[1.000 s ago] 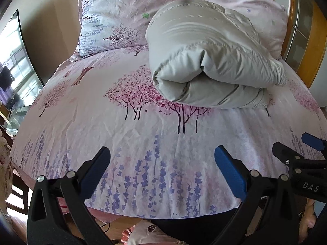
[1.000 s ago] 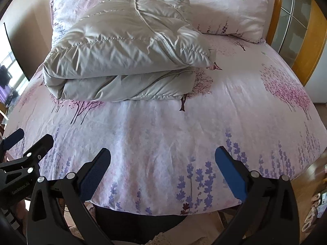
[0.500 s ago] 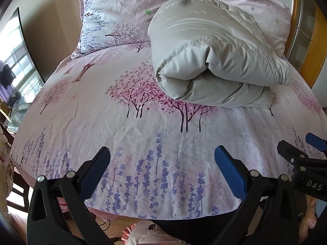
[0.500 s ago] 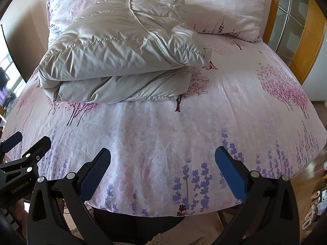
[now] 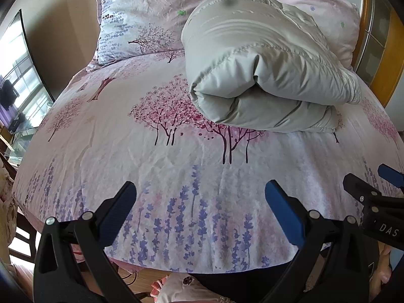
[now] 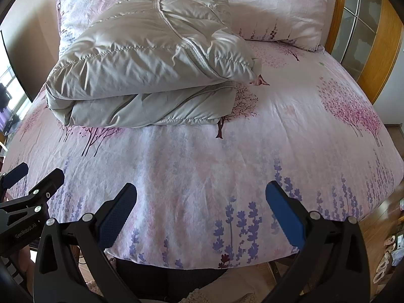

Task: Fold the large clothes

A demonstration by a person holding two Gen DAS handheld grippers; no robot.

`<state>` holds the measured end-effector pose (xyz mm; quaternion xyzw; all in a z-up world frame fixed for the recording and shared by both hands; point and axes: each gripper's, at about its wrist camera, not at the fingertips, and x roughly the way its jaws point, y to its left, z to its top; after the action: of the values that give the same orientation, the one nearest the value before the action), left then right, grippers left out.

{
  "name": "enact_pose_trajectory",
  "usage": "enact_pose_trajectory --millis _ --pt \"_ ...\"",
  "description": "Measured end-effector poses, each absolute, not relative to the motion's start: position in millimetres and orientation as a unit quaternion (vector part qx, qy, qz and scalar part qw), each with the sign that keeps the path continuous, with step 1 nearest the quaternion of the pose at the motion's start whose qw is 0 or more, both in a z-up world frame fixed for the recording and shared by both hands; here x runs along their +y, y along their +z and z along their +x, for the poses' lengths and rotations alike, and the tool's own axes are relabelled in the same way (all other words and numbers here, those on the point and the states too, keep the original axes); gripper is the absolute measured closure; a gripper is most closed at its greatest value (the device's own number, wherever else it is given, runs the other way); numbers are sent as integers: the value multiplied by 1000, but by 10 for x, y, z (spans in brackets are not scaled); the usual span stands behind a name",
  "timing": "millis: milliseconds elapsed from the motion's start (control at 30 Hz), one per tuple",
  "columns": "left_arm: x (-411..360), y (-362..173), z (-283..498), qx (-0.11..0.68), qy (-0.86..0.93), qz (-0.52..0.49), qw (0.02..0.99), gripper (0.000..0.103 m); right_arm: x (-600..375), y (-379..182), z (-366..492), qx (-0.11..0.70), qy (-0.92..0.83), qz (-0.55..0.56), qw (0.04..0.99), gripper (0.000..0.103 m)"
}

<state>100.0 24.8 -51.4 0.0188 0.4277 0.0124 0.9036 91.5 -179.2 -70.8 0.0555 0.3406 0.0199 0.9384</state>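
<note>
Hovering over the bed (image 5: 176, 151), both grippers' fingers (image 5: 118, 207) (image 6: 282, 207) gape wide, holding nothing, apart from the folded jacket (image 6: 151, 70).

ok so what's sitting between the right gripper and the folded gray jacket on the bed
Nothing but bare flowered bedsheet. The right wrist view shows the open right gripper near the bed's foot, and only sheet up to the jacket.

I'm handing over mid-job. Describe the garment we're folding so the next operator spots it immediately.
Start at the bed with the pink tree-and-lavender cover and look toward its head, just before the two matching pillows. There lies the puffer jacket, folded into a thick bundle. It is the only plain, pale grey, shiny, quilted thing there; everything around it is printed with flowers.
</note>
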Motion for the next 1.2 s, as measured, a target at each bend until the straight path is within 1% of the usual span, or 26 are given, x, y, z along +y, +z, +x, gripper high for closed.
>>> enact_pose_trajectory --millis 1200 --pt "244 -545 1025 433 12 21 901 2 -1807 -747 950 345 21 57 937 1"
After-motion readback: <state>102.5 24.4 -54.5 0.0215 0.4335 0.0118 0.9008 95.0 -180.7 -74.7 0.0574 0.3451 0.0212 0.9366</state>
